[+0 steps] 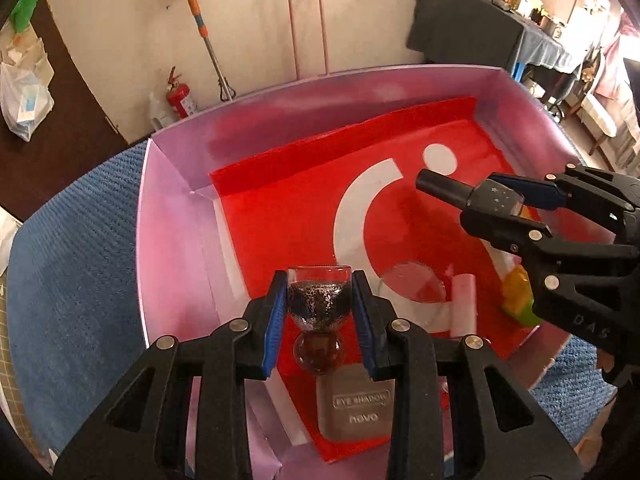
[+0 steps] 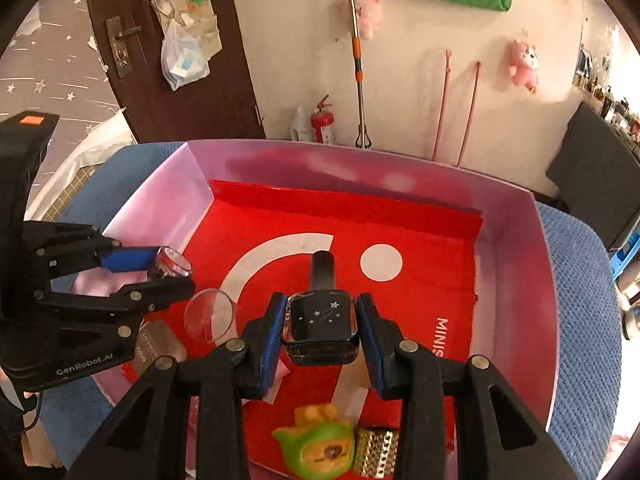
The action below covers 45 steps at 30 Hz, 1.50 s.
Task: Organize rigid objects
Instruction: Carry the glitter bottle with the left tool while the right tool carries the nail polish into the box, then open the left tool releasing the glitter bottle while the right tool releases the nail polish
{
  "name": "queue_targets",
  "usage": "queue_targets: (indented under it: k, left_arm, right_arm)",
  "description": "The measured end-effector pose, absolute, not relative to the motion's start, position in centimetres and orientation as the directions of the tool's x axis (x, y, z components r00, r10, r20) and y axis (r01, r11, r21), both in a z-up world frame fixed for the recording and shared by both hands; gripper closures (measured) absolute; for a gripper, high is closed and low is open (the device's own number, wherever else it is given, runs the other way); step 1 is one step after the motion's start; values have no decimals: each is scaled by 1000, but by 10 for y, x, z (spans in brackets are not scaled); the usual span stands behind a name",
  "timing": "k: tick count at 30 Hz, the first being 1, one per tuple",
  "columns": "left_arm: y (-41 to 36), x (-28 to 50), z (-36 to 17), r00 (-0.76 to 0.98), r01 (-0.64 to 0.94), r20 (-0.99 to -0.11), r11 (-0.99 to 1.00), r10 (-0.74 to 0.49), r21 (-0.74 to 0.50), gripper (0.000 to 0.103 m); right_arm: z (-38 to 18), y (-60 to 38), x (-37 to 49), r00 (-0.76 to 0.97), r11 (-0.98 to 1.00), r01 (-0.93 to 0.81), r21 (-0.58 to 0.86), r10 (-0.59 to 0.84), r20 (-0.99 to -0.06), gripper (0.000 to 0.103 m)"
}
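Bottles both look like glass: the left gripper (image 1: 320,300) clamps a small glittery bottle (image 1: 319,304) by its sides, the right gripper (image 2: 320,328) squeezes a dark starred bottle (image 2: 322,320), both held over the box (image 2: 520,280); slippery, breakable, best gripped mid-body

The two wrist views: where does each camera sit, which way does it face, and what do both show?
Left wrist: sits behind the left hand-held gripper, facing the pink box; its fingers clamp a small glitter bottle.
Right wrist: sits behind the right hand-held gripper, facing the same box; its fingers clamp a dark star-printed bottle.
Shared: box, red liner, eyeshadow case, green toy, and the opposite gripper.
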<state>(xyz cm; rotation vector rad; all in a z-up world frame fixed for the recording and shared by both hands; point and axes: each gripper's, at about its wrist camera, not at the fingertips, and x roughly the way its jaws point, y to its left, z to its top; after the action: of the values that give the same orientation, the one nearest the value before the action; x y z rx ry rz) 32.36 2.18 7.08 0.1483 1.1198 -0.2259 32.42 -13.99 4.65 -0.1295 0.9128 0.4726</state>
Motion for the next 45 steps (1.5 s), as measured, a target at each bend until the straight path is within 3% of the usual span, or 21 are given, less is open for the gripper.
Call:
queue_targets:
  k: [14,38,45]
  left_arm:
    - [19,340,54,383,240,-920,971,-86,9,74]
    - [22,337,59,403,229,-911,973,-87,8,73]
    - [25,331,66,414,221,-905,975,-98,-5,73]
  right_arm:
    - [20,-121,337,455,885,-466,23,262,-851,65]
    - [20,-119,339,447,888,-458,26,255,-857,65]
    - [34,-121,333,468,887,-461,36,277,-839,59]
